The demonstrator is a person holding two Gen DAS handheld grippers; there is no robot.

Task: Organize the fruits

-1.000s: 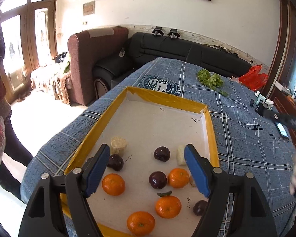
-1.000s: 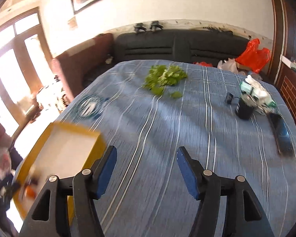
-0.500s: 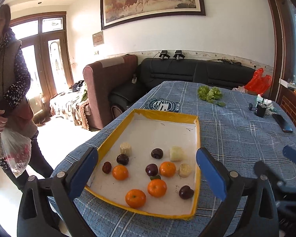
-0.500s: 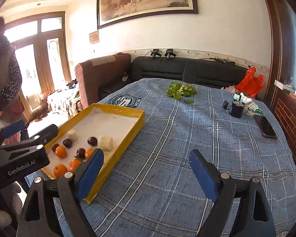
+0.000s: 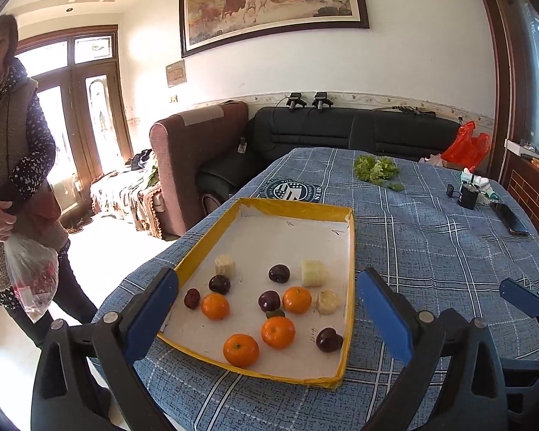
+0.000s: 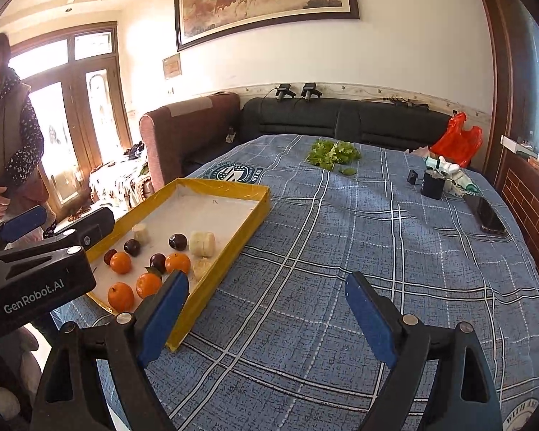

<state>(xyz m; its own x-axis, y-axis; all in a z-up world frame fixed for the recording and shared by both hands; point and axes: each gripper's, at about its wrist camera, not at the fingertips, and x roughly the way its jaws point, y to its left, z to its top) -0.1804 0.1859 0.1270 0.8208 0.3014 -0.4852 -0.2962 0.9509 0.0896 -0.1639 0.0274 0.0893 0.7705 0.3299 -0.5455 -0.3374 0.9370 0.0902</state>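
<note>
1. Ahead of the left gripper (image 5: 267,318), splayed and empty after widening, round glossy oranges (image 5: 240,350) and dark plums (image 5: 329,339) lie in a yellow-rimmed tray (image 5: 294,208).
2. Right gripper (image 6: 266,318), likewise widened, empty, above checked cloth (image 6: 359,237); tray at its left.

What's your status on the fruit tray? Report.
Left claw, right claw open, empty. Fruit loose in yellow tray. Nothing blocking.

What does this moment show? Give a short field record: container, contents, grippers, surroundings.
container: yellow-rimmed tray on the blue plaid tablecloth
contents: four oranges, five dark plums, three pale cut pieces, unsorted
left gripper: open, empty, jaws just opened
right gripper: open, empty, jaws just opened, over cloth
surroundings: leafy greens, phone
</note>
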